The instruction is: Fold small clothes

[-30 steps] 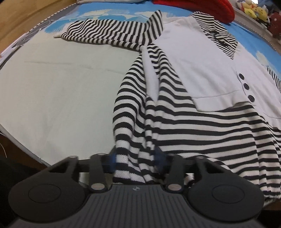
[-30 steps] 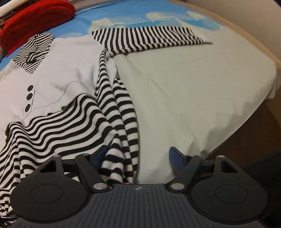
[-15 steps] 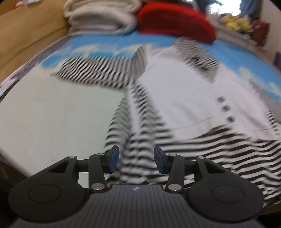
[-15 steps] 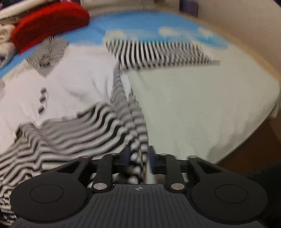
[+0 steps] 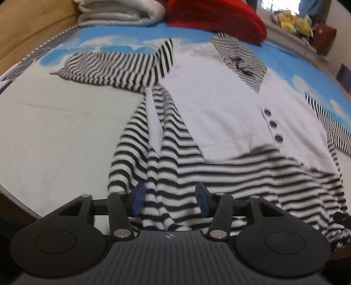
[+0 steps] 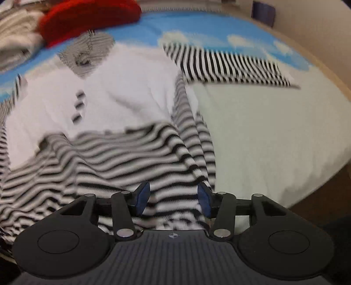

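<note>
A small black-and-white striped garment with a white front panel point(image 5: 219, 105) and three dark buttons point(image 5: 273, 125) lies on the bed, sleeves spread sideways. It also shows in the right wrist view point(image 6: 122, 105). My left gripper point(image 5: 170, 200) is open, its blue pads either side of the striped hem at the garment's left bottom corner. My right gripper point(image 6: 173, 198) is open, its pads either side of the striped hem point(image 6: 173, 193) at the right bottom corner. The hem fabric lies bunched between both pairs of pads.
The bed has a pale green sheet point(image 5: 54, 136) with a blue cloud print point(image 5: 105, 35) at the far side. A red cushion point(image 5: 215, 17) and folded grey laundry point(image 5: 118, 13) sit at the back. The bed's near edge drops off just under both grippers point(image 6: 307, 193).
The right gripper closed on the hem half a second ago and has now opened wide. The left gripper has opened wider. Both views have tilted up and the hem looks lifted and bunched.
</note>
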`<state>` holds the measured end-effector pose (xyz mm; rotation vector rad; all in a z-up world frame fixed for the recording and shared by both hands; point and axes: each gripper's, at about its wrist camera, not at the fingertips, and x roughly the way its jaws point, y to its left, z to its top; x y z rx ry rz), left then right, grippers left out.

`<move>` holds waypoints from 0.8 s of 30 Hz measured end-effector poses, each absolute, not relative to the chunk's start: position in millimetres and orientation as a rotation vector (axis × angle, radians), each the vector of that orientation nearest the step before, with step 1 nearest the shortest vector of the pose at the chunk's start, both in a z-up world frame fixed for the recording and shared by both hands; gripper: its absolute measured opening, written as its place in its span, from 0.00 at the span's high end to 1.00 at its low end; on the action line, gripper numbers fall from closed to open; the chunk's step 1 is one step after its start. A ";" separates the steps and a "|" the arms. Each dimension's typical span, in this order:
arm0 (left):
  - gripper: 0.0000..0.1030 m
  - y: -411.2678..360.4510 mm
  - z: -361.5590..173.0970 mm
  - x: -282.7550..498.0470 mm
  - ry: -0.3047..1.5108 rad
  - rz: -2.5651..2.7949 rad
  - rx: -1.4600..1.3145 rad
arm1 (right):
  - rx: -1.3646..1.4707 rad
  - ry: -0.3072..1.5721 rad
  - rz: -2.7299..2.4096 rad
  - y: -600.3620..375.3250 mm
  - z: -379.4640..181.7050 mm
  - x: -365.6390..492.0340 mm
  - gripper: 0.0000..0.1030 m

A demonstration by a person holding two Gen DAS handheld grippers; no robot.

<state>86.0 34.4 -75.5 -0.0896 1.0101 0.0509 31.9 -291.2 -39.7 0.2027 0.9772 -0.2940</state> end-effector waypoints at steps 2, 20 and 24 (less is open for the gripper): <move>0.41 37.7 -95.3 93.6 1.135 0.057 -0.119 | 0.212 1.058 -0.305 -295.1 -51.4 34.9 0.47; 0.33 26.6 86.1 157.1 0.492 0.067 -0.019 | 0.169 0.561 -0.171 -297.4 80.4 50.1 0.41; 0.29 24.5 100.9 205.2 0.368 0.060 0.142 | 0.160 0.503 -0.129 -311.2 99.0 80.0 0.41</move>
